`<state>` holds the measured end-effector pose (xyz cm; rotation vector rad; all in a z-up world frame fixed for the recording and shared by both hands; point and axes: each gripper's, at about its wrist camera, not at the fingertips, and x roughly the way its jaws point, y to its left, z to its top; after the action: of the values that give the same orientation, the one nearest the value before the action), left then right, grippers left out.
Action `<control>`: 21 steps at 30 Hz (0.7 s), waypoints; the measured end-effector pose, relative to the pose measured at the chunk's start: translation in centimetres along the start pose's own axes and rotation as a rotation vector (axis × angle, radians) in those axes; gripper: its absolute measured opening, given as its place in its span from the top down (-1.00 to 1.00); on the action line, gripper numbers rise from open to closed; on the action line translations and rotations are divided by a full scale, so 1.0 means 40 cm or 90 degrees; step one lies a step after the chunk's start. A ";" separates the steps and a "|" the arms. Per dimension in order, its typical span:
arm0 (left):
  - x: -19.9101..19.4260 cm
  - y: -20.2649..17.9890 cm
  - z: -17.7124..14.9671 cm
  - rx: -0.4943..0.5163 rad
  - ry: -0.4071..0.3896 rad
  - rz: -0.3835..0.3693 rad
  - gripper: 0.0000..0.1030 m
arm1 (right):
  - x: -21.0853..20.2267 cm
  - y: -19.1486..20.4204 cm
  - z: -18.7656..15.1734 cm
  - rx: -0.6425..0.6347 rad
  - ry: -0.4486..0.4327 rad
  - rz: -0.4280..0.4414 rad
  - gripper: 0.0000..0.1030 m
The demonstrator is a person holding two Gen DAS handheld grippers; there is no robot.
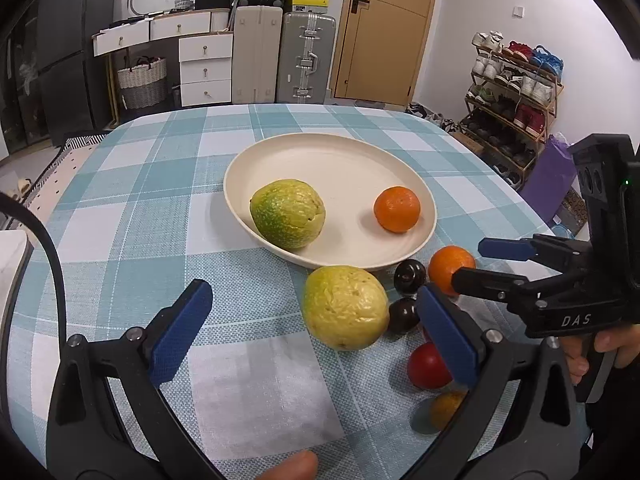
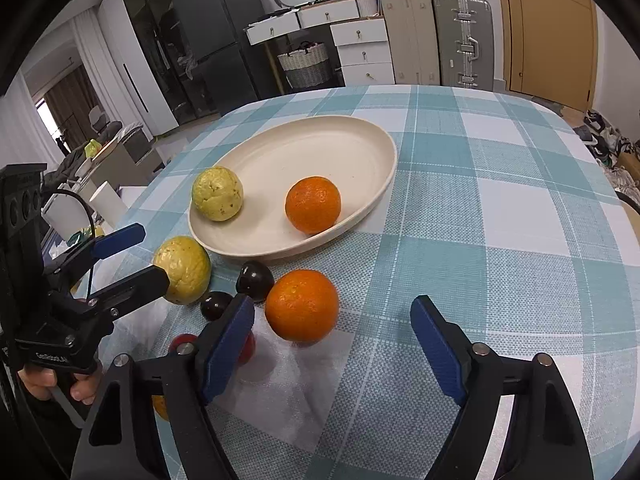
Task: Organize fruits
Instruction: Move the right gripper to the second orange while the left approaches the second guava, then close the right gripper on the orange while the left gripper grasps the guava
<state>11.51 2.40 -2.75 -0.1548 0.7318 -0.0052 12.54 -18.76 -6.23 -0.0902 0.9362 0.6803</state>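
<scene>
A cream plate [image 1: 344, 160] [image 2: 360, 140] holds a green-yellow guava [image 1: 287, 213] [image 2: 217, 193] and an orange [image 1: 397, 209] [image 2: 313, 204]. In front of it on the table lie a yellow guava [image 1: 345, 306] [image 2: 183, 269], an orange [image 1: 450, 266] [image 2: 302, 305], two dark plums [image 1: 409, 276] [image 1: 403, 315] [image 2: 254, 275] [image 2: 215, 305], a red fruit [image 1: 427, 365] [image 2: 182, 342] and a small orange fruit [image 1: 445, 409]. My left gripper [image 1: 316, 334] [image 2: 132, 256] is open, just short of the yellow guava. My right gripper [image 2: 332, 344] [image 1: 480, 266] is open, just short of the near orange.
The table wears a teal and white checked cloth [image 1: 160, 184] [image 2: 500, 200]. A white object [image 1: 12, 256] sits at the table's left edge. Behind the table stand suitcases [image 1: 280, 56], drawers [image 1: 204, 68] and a shoe rack [image 1: 516, 84].
</scene>
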 end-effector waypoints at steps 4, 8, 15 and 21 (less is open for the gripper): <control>-0.003 -0.001 -0.001 0.001 -0.002 -0.007 -0.86 | 0.007 0.008 0.001 -0.009 0.001 0.004 -0.42; 0.003 -0.003 0.000 0.003 0.004 -0.014 -0.76 | 0.015 0.011 0.003 -0.011 0.007 0.007 -0.36; 0.005 -0.001 0.001 0.002 0.009 -0.020 -0.70 | 0.025 0.018 0.004 -0.018 0.011 0.002 -0.24; 0.007 -0.006 -0.002 0.008 0.019 -0.026 -0.66 | 0.028 0.026 0.001 -0.031 0.013 0.005 -0.06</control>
<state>11.69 2.14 -2.95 -0.1585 0.7580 -0.0507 12.42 -17.36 -6.85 -0.1360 0.9398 0.7104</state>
